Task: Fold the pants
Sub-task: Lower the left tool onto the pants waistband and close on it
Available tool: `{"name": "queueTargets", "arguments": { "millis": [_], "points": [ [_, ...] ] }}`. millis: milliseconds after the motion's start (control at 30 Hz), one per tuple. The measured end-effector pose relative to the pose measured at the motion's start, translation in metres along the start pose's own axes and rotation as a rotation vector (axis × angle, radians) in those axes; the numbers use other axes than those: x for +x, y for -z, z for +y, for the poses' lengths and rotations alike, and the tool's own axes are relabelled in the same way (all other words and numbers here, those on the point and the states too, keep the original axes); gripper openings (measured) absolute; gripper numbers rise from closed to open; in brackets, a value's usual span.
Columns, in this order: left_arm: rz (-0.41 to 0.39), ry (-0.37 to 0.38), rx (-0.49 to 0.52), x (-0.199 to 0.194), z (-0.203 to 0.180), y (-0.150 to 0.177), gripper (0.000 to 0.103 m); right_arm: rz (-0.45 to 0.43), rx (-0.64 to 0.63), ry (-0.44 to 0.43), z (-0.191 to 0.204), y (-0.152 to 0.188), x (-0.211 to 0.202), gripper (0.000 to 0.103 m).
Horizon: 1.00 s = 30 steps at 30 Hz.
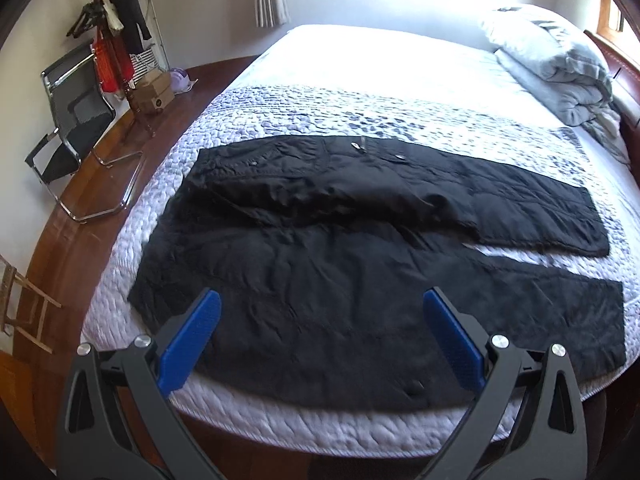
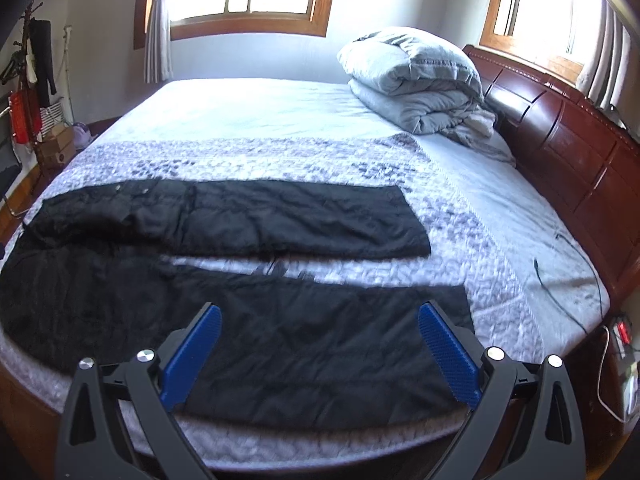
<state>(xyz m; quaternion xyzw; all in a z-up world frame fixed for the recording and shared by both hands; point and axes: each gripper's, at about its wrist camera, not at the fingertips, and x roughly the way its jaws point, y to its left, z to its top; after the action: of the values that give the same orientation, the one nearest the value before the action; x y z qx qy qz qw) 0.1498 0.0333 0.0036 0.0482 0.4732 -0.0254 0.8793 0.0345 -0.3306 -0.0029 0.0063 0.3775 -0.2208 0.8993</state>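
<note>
Black pants (image 1: 320,240) lie spread flat on the bed, waistband to the left, both legs stretching right with a strip of quilt between them. They also show in the right wrist view (image 2: 260,320). My left gripper (image 1: 322,304) is open and empty, hovering above the near leg's upper part by the bed's front edge. My right gripper (image 2: 320,316) is open and empty, above the near leg close to its hem.
The bed's quilted white-grey cover (image 1: 360,100) lies under the pants. A folded grey duvet (image 2: 416,80) sits at the far right by the wooden headboard (image 2: 580,152). A chair (image 1: 76,136) and coat rack (image 1: 108,40) stand left. A black cable (image 2: 560,272) lies on the bed's right side.
</note>
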Motion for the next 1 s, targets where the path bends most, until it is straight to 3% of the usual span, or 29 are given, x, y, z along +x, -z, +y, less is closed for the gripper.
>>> {"name": "queueTargets", "arguments": {
  "millis": [133, 300, 433, 500, 633, 733, 867, 1000],
  "points": [
    [0.053, -0.013, -0.020, 0.040, 0.018, -0.041, 0.101, -0.012, 0.003, -0.014, -0.018, -0.026, 0.034, 0.100],
    [0.155, 0.041, -0.062, 0.104, 0.048, -0.086, 0.101, 0.014, 0.055, -0.143, -0.058, -0.068, 0.097, 0.100],
    [0.234, 0.018, -0.107, 0.147, 0.082, -0.114, 0.101, 0.076, 0.089, -0.171, -0.099, -0.105, 0.172, 0.100],
    [0.280, -0.030, -0.133, 0.170, 0.105, -0.129, 0.101, 0.139, 0.080, -0.153, -0.117, -0.119, 0.218, 0.100],
    [0.341, -0.056, -0.199, 0.209, 0.141, -0.154, 0.101, 0.228, 0.065, -0.151, -0.137, -0.133, 0.287, 0.100],
    [0.433, 0.003, -0.267, 0.245, 0.162, -0.168, 0.101, 0.316, 0.090, -0.176, -0.148, -0.133, 0.330, 0.100],
    [0.536, -0.005, -0.279, 0.281, 0.172, -0.174, 0.101, 0.370, 0.077, -0.176, -0.148, -0.132, 0.364, 0.100],
    [0.578, -0.010, -0.289, 0.299, 0.178, -0.176, 0.100, 0.398, 0.024, -0.172, -0.140, -0.131, 0.384, 0.100]
  ]
}}
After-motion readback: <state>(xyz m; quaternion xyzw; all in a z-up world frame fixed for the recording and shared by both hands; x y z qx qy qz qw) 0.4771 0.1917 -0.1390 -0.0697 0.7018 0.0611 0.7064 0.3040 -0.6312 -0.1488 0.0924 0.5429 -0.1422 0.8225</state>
